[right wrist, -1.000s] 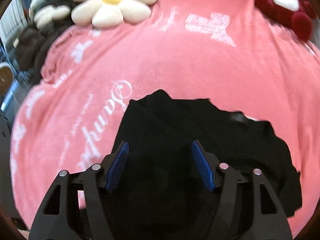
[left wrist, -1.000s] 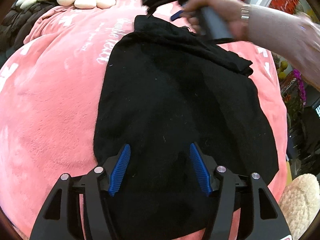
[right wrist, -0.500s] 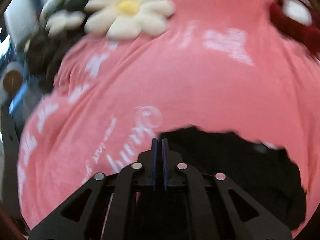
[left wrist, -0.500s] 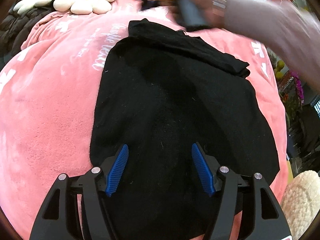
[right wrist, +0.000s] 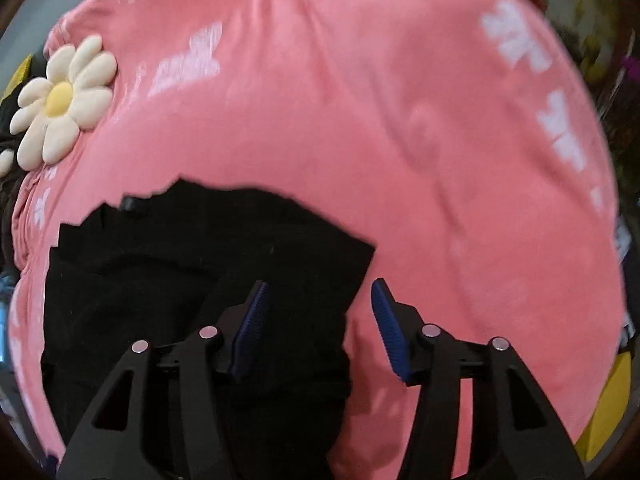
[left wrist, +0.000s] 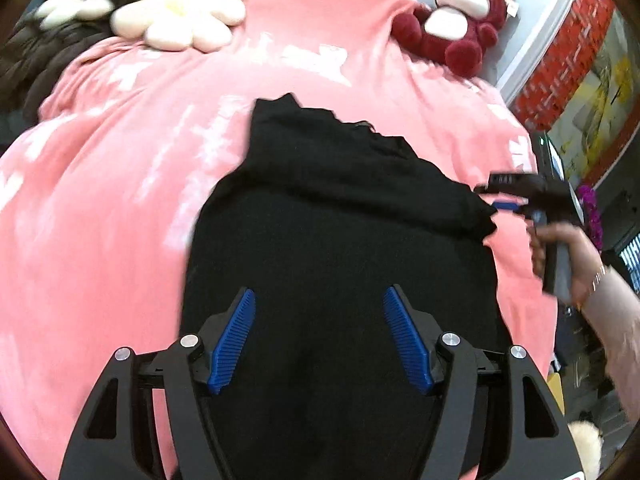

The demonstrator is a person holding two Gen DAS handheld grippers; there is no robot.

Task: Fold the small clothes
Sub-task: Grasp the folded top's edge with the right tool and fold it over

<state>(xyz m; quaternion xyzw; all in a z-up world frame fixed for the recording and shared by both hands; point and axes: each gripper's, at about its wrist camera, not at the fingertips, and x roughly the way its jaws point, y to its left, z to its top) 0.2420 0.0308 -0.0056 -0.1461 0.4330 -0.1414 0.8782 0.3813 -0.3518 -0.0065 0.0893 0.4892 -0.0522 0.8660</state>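
Pink blanket [left wrist: 120,208] under black garment [left wrist: 332,248]; my left tongs [left wrist: 316,336] apart above its middle, my right tongs [right wrist: 320,328] apart at its 3 o'clock edge.

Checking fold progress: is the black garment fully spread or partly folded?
Partly folded. The black garment has a doubled band across its far end on the pink blanket; the rest lies flat.

Bare pink blanket [right wrist: 440,160] from 12 to 3 o'clock of black garment [right wrist: 192,280]: free passage. Daisy cushion [right wrist: 60,104] blocks 10 o'clock. Red plush monkey [left wrist: 460,28] blocks 1 o'clock in left wrist view; right gripper [left wrist: 505,197] crowds garment's 3 o'clock edge.
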